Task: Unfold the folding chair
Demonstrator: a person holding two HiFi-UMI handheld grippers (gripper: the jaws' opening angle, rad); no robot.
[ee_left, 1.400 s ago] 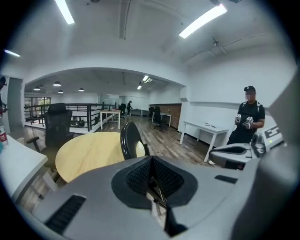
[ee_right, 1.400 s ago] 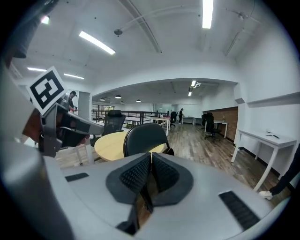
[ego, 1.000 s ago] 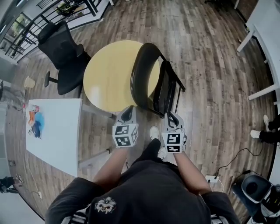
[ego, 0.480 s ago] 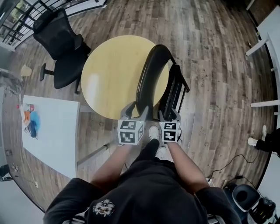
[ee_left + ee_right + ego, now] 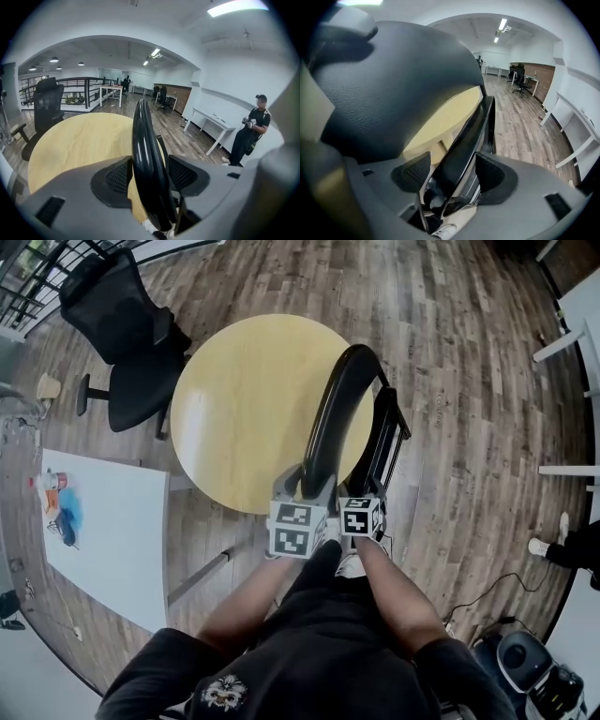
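The black folding chair stands folded beside the round yellow table point(image 5: 234, 399). Its curved backrest point(image 5: 333, 418) and flat seat panel point(image 5: 382, 442) lie close together, edge-up. My left gripper point(image 5: 305, 474) straddles the near edge of the backrest point(image 5: 143, 140). Its jaws have just been opening and stand wide, pads on either side of the rim. My right gripper point(image 5: 364, 491) straddles the seat panel's edge point(image 5: 473, 131). Its jaws have also just been opening, with gaps showing beside the panel. The backrest point(image 5: 393, 84) fills the upper left of the right gripper view.
A black office chair point(image 5: 122, 343) stands past the round table at the upper left. A white table point(image 5: 108, 521) with small items is at the left. White desk legs point(image 5: 562, 338) and a floor cable point(image 5: 487, 587) lie at the right. A person point(image 5: 251, 129) stands by a far desk.
Both grippers have moved forward from in front of my body to the chair's near end. Their jaws went from shut to open and now sit around the backrest and the seat.
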